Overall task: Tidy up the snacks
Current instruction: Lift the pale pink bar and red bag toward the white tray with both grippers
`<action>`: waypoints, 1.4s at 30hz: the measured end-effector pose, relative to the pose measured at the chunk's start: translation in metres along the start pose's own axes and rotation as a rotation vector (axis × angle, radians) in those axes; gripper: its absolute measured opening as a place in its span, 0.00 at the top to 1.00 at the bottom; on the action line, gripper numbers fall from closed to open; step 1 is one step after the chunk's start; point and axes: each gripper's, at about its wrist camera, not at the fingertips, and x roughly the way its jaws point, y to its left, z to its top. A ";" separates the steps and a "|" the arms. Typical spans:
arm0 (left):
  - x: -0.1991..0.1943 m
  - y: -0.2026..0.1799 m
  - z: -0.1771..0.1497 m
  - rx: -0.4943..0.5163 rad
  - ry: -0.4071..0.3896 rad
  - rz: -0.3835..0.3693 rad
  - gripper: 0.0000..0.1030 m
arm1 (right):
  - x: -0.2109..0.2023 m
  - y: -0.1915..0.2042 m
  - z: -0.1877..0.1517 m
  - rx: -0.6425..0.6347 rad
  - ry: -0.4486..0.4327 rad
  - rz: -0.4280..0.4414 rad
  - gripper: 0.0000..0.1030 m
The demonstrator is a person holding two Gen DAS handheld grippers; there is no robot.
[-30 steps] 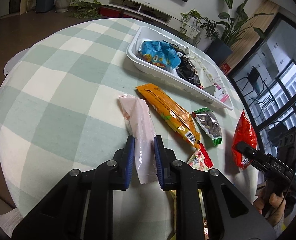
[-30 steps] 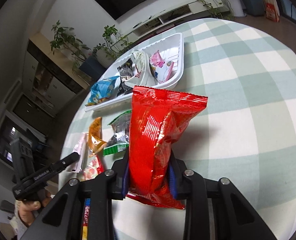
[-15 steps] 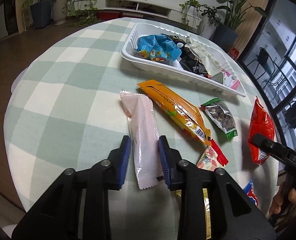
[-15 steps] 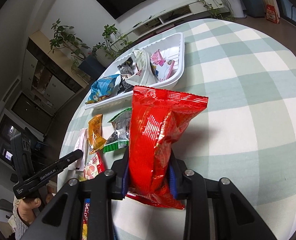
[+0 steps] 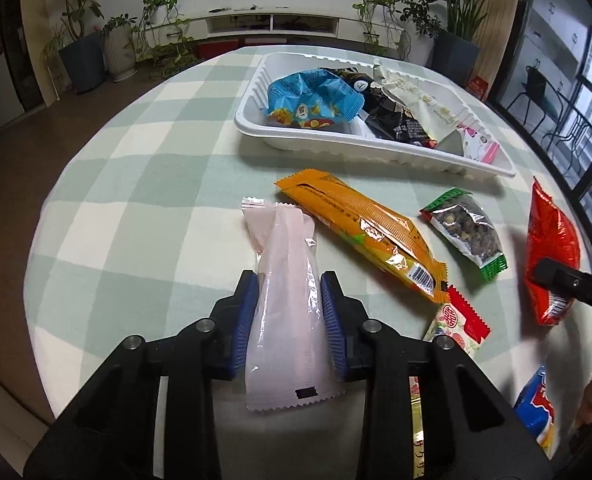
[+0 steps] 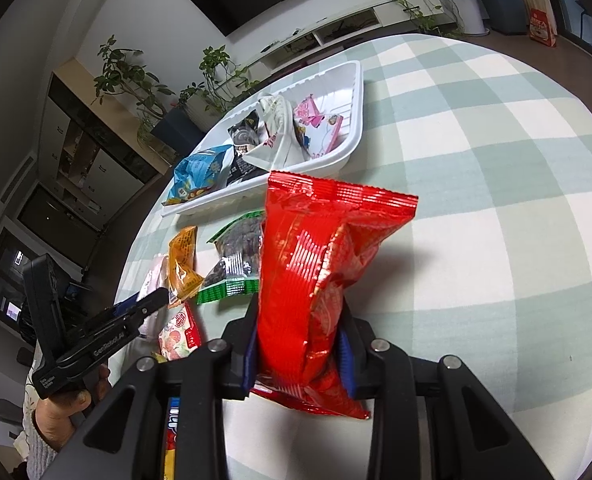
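My left gripper (image 5: 290, 286) is shut on a pale pink snack packet (image 5: 286, 280) and holds it off the checked tablecloth. My right gripper (image 6: 299, 320) is shut on a red snack bag (image 6: 315, 256), held upright above the table; that bag also shows in the left wrist view (image 5: 549, 248). A white tray (image 5: 252, 128) at the far side holds a blue bag (image 5: 311, 98), a dark packet, a cream packet and a pink one. The tray also shows in the right wrist view (image 6: 353, 120).
On the cloth between grippers and tray lie an orange packet (image 5: 359, 228), a green-edged nut packet (image 5: 465, 232) and a small red-and-white packet (image 5: 457, 326). A blue bag (image 5: 535, 412) and a yellow packet lie at the near right edge. Potted plants stand beyond the round table.
My left gripper has lifted the pink packet off the table and turned toward the tray. My right gripper holds the red bag almost unmoved.
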 end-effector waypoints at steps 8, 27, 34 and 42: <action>-0.005 0.026 0.000 -0.121 0.000 -0.102 0.78 | 0.000 -0.003 0.000 0.021 0.001 0.020 0.66; -0.044 0.051 -0.005 -0.275 -0.047 -0.281 0.78 | -0.016 -0.007 0.008 0.116 -0.014 0.196 0.66; -0.053 0.049 0.019 -0.268 -0.079 -0.313 0.78 | -0.020 -0.004 0.030 0.109 -0.033 0.216 0.66; -0.051 0.045 0.056 -0.241 -0.100 -0.322 0.78 | -0.016 -0.001 0.065 0.078 -0.064 0.200 0.66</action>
